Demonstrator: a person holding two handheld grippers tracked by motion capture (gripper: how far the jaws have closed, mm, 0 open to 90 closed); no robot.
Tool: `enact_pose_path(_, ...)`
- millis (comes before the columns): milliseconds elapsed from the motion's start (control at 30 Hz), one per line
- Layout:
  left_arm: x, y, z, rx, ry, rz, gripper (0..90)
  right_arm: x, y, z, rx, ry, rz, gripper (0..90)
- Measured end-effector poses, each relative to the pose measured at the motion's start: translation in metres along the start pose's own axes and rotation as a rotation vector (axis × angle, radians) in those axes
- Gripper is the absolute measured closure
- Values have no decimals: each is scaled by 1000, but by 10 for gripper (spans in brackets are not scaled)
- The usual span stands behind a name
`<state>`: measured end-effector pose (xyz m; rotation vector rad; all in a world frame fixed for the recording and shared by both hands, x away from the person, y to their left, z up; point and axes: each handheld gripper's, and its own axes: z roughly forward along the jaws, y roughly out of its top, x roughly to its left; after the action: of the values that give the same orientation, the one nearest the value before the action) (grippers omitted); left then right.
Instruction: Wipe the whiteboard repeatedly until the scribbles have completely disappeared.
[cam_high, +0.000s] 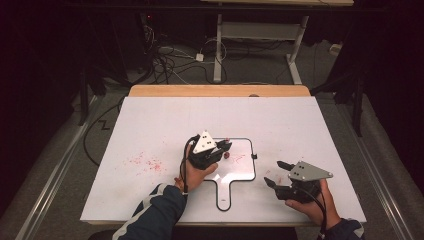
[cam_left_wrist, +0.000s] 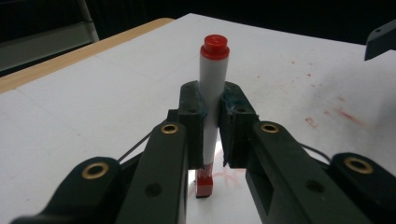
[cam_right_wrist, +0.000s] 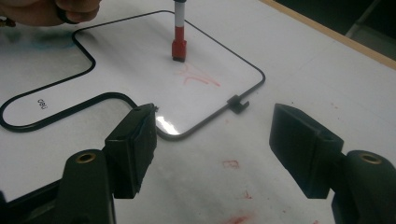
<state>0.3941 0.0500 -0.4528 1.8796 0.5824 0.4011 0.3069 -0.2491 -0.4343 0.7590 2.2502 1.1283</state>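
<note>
Left gripper (cam_left_wrist: 212, 126) is clamped on the marker (cam_left_wrist: 211, 88), holding it upright with the eraser end down on the whiteboard (cam_right_wrist: 224, 51), right by the red scribble (cam_right_wrist: 198, 77) (looks like it's there to wipe it). Right gripper (cam_right_wrist: 212, 144) sits off the board's edge, its 2 jaws apart and holding nothing, probably just staying out of the way.
</note>
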Motion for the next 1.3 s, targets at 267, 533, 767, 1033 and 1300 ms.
enact_pose_path(267, -21, 6, 17, -12, -47, 26, 789, 0, 0, 0, 4, 6, -6, 335)
enact_pose_path(533, -8, 8, 9, 33, 29, 46, 790, -1, -1, -2, 3, -2, -2, 335)
enact_pose_path(767, 3, 4, 1, 29, 44, -2, 790, -1, -1, -1, 6, -2, -4, 335)
enact_pose_path(1033, -23, 10, 20, 9, 14, 25, 789, 2, 0, 2, 14, 10, -11, 335)
enact_pose_path(1300, -1, 7, 4, 47, 87, 20, 790, -1, 0, 0, 7, 6, -12, 335)
